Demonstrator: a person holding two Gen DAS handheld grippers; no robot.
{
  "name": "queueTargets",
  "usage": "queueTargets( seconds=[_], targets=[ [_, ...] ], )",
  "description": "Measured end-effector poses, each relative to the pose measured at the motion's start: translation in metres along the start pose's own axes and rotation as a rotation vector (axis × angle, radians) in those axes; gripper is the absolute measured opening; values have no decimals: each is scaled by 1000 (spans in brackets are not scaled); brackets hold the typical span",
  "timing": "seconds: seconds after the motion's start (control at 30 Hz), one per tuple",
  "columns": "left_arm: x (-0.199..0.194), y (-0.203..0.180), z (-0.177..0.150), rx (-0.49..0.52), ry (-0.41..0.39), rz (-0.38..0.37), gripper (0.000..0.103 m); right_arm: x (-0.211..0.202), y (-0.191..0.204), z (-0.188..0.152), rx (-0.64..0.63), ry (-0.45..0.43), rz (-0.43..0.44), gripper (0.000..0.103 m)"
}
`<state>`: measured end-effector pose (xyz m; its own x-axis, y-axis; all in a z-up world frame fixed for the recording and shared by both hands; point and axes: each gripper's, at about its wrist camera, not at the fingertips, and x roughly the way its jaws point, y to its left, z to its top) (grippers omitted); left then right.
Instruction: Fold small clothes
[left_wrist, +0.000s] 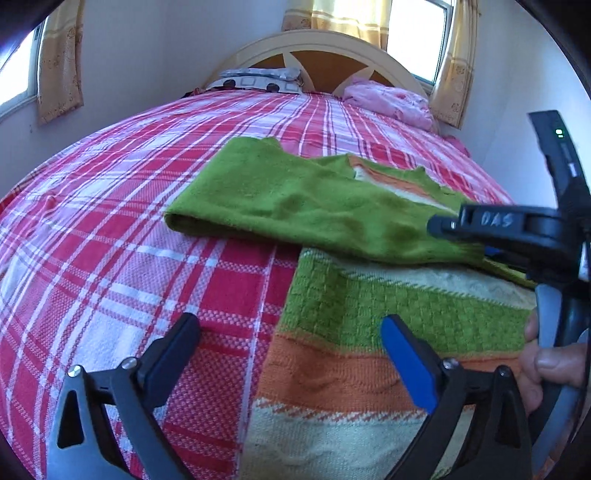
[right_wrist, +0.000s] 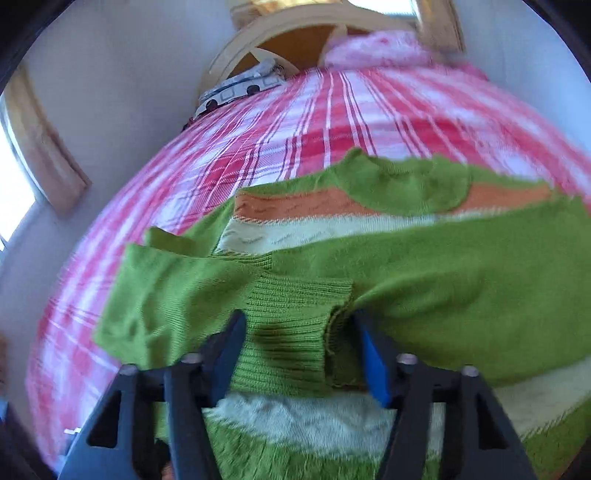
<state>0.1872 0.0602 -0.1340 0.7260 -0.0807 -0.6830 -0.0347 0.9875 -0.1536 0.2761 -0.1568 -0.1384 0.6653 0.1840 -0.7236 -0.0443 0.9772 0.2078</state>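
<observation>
Your right gripper (right_wrist: 299, 343) is gripping the ribbed cuff (right_wrist: 295, 332) of the green sweater (left_wrist: 369, 321) lying on the plaid bed (left_wrist: 129, 258), carrying its sleeve across the striped body to fold it, while your left gripper (left_wrist: 291, 362) is hovering wide open over the sweater's edge, holding nothing.

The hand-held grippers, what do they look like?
The left hand-held gripper has black triangular arms with silver screws and one blue finger pad. The right hand-held gripper matches, with "DAS" handwritten on it and a small green light.
</observation>
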Motion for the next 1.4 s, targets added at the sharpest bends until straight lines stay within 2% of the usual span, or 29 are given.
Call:
queueTargets(
  seconds=[0.1, 0.23, 0.43, 0.6, 0.7, 0.73, 0.83, 0.93, 1.0, 1.07, 1.1, 1.13, 1.17, 1.2, 1.27, 1.37, 1.4],
  targets=[
    [3, 0, 3, -8, -1, -17, 103, -6, 1, 6, -24, -9, 4, 6],
    [5, 3, 5, -15, -3, -25, 103, -38, 10, 26, -86, -109, -7, 5],
    [6, 1, 6, -13, -1, -23, 103, -103, 9, 75, -174, -275, -74, 4],
    [6, 0, 6, -10, 0, -19, 103, -160, -35, 100, -196, -389, -210, 1],
    [8, 0, 7, -8, 1, -16, 103, -171, -71, 102, -172, -387, -286, 1],
    [8, 0, 7, -8, 1, -15, 103, -171, -84, 101, -143, -373, -287, 1],
    [9, -1, 7, -4, 3, -9, 103, -159, -121, 85, 4, -303, -106, 1],
    [9, -2, 8, -2, 4, -6, 103, -119, -142, 64, 184, -192, 141, 2],
    [9, -2, 8, -3, 4, -6, 103, -90, -137, 55, 215, -121, 189, 2],
    [9, -2, 7, -3, 3, -6, 103, -64, -128, 52, 214, -58, 181, 4],
    [9, -2, 8, -3, 3, -7, 103, -51, -123, 51, 215, -24, 182, 11],
    [9, -2, 7, -3, 3, -6, 103, -42, -119, 50, 220, -6, 179, 32],
    [9, -2, 7, -3, 3, -7, 103, -33, -115, 48, 232, -5, 173, 46],
    [9, -2, 7, -4, 3, -8, 103, -29, -116, 48, 253, -21, 180, 65],
    [9, -2, 7, -6, 2, -10, 103, -24, -118, 47, 299, -35, 193, 68],
    [10, -1, 7, -8, -1, -14, 103, -17, -112, 48, 264, -13, 102, 67],
    [10, -2, 7, -8, -1, -15, 103, -14, -109, 50, 225, -11, 76, 61]
  ],
)
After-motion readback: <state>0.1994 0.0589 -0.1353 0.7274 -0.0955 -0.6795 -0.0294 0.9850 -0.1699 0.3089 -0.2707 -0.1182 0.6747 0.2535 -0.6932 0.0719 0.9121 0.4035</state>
